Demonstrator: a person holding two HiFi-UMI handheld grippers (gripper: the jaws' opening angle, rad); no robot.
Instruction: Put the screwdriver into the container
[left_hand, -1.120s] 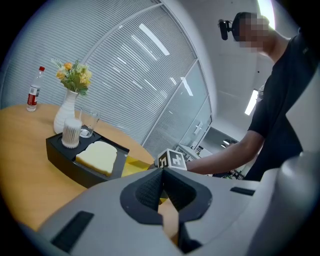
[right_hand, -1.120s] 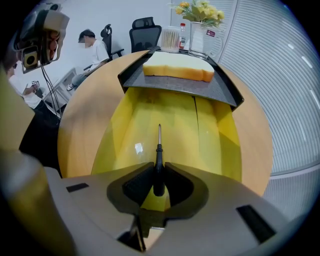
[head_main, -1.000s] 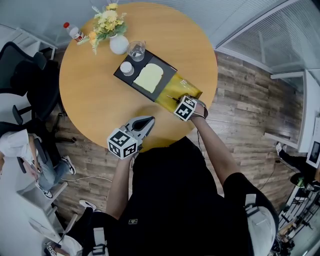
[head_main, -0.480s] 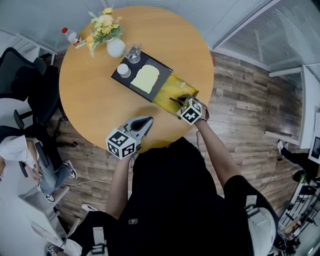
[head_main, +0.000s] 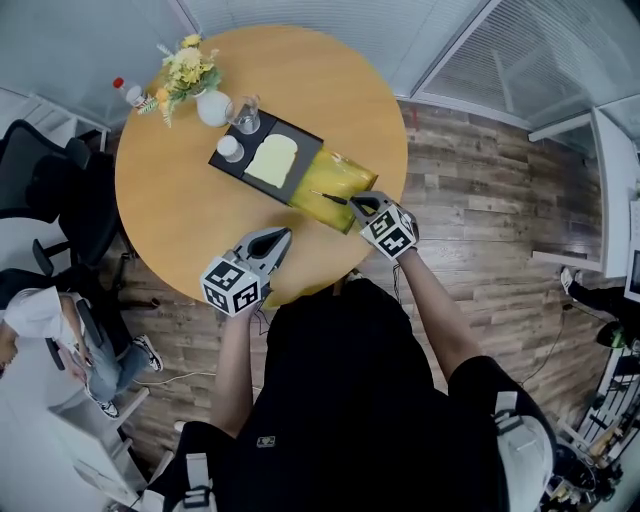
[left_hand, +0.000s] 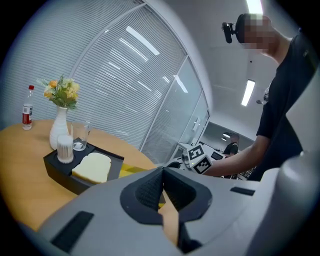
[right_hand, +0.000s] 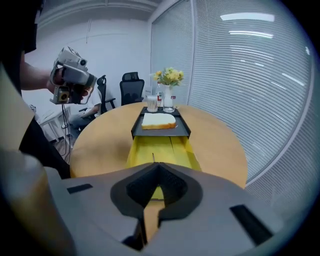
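Since the earlier frames the right gripper (head_main: 360, 204) has been lifted and drawn back from over the yellow container (head_main: 352, 178) toward its near end. Its jaws have just been closing and are now clamped together with nothing between them. The screwdriver (head_main: 330, 197) is left lying inside the yellow container, toward the end nearest the person. That container is set end to end against a black tray (head_main: 302, 140) on the round wooden table (head_main: 180, 210). A slice of bread (head_main: 272, 160) and a small white cup (head_main: 231, 148) are held in the tray. A drinking glass (head_main: 247, 113) is seen at the tray's far corner; whether it stands inside cannot be told. The left gripper (head_main: 277, 236) is held over the table's near edge, its jaws pressed together and empty.

Only in the head view are the wooden floor (head_main: 480, 190) and a seated person (head_main: 40, 320) shown. In the left gripper view the vase of flowers (head_main: 210, 105) and the red-capped bottle (head_main: 128, 92) are seen side-on beyond the tray. In the right gripper view the container is looked along lengthwise, only a thin sliver of the screwdriver is shown above the jaws, and office chairs (right_hand: 131, 82) are seen behind the table.
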